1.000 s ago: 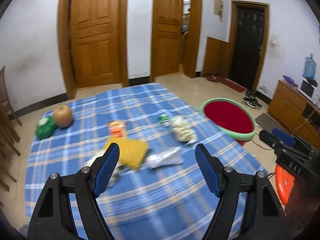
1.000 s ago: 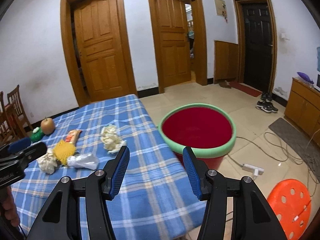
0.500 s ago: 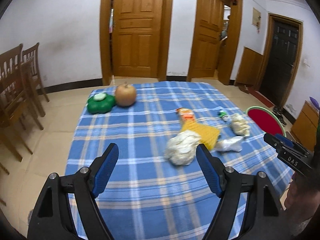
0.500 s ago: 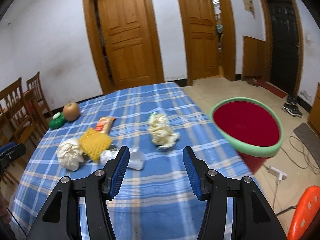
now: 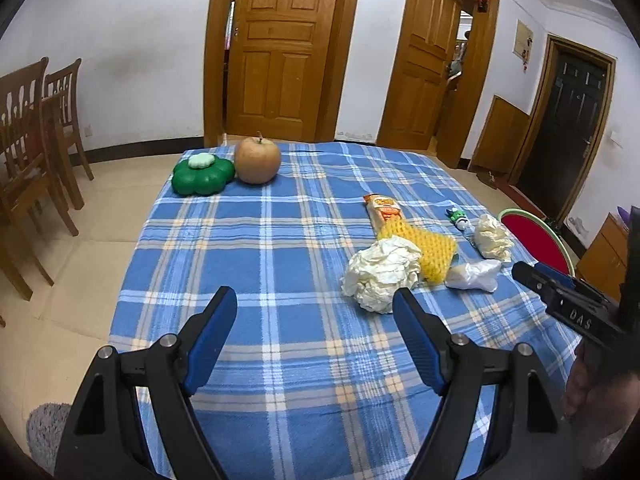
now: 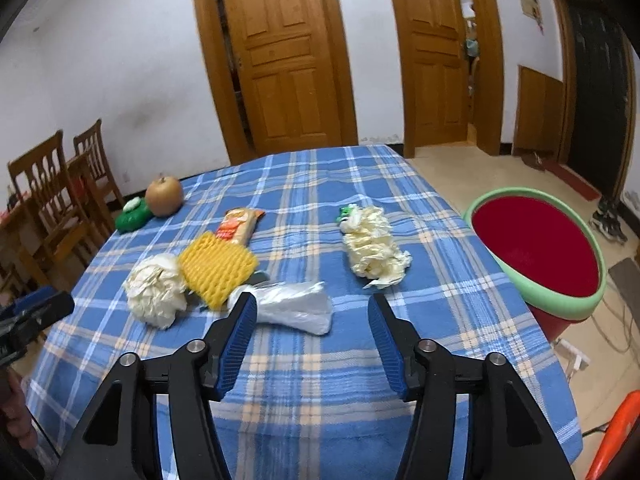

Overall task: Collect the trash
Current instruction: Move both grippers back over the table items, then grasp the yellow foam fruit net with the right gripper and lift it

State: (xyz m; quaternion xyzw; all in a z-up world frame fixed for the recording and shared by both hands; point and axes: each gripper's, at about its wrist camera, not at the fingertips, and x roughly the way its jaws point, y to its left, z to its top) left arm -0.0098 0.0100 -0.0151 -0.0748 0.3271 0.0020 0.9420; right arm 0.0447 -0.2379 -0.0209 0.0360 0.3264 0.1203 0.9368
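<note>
On the blue plaid tablecloth [image 6: 320, 380], right of centre, lies the trash, with a red basin [image 6: 536, 248] off the table's right edge. Largest is a crumpled white paper ball [image 5: 382, 274], light and springy, best pinched across its middle. The clear plastic bag [image 6: 292, 306] is limp and slippery. Left gripper [image 5: 314, 338] gapes empty; right gripper [image 6: 310, 338] is opening, holding nothing.

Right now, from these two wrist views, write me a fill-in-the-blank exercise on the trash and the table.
1. The yellow foam net partly covers the ____ snack wrapper.
2. The apple stands beside a ____ flower-shaped container.
3. The basin next to the table has a green rim and a ____ inside.
4. Both tongs, left and right, hold ____.

Missing words: orange; green; red; nothing
</note>
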